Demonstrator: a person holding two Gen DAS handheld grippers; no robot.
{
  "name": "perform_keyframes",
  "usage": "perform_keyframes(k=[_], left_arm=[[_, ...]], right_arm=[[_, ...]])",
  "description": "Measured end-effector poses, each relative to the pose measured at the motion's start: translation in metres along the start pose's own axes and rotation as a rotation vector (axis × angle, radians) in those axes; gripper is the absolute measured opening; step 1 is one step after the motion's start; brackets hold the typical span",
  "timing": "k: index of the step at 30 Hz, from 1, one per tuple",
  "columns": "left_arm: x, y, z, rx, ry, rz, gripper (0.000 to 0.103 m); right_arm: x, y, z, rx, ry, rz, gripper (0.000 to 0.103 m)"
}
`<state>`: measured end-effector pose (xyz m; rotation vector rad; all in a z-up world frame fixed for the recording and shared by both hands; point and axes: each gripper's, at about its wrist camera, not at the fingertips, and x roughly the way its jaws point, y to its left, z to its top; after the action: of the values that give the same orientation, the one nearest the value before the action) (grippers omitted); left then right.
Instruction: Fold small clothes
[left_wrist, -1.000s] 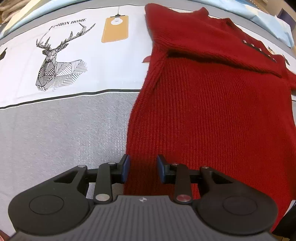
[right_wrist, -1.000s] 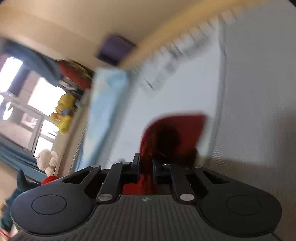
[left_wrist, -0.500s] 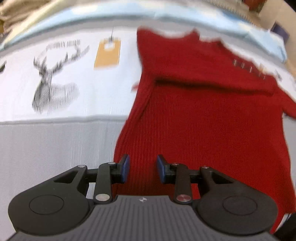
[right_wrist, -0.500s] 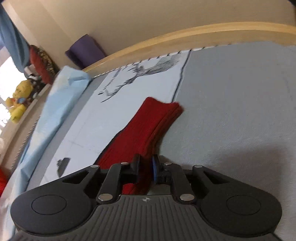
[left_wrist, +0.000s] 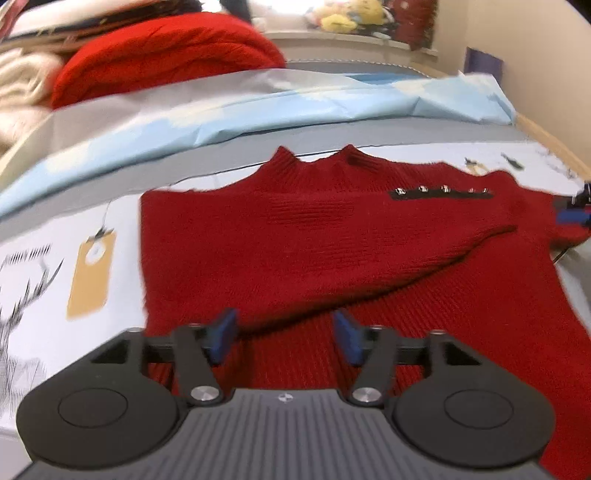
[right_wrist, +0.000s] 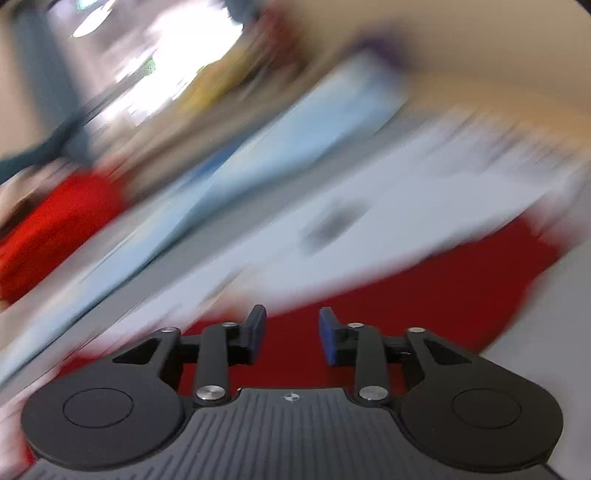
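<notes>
While both sets of fingers have just been opening, I see nothing pinched between either pair. My left gripper (left_wrist: 284, 338) has its fingers spread wide above the red sweater (left_wrist: 314, 240), with bare knit showing through the gap. My right gripper (right_wrist: 291, 334) has its fingers parted less widely, red cloth blurred beneath them, pads not pressing on it.

The sweater lies flat on the bed (left_wrist: 44, 258), straight ahead of the left fingers, neck at the far side and hem toward me, so its long axis runs away from that camera. One sleeve is already folded across the chest as a diagonal band, its lower edge just beyond the left fingertips. I judge the left hand the nearer to the body; the right sits out at the garment's right edge.

A printed bedsheet with a deer drawing (left_wrist: 18, 314) and an orange tag motif (left_wrist: 90, 273) covers the bed. Beyond it lies a pale blue cloth (left_wrist: 295, 107), then another red knit (left_wrist: 166, 48) and plush toys (left_wrist: 347, 16) on a ledge.
</notes>
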<state>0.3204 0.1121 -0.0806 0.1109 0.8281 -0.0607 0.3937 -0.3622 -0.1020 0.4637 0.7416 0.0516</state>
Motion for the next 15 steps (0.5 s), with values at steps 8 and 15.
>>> perform_keyframes(k=[8,15], left_arm=[[0.045,-0.050,0.009,0.210,-0.004,0.007,0.078],[0.058,-0.064,0.014,0.279,-0.038,-0.003,0.018]], right_arm=[[0.038,0.085,-0.083,-0.327,0.316,0.004,0.042],[0.029,0.090,-0.075,-0.359,0.288,-0.083,0.010]])
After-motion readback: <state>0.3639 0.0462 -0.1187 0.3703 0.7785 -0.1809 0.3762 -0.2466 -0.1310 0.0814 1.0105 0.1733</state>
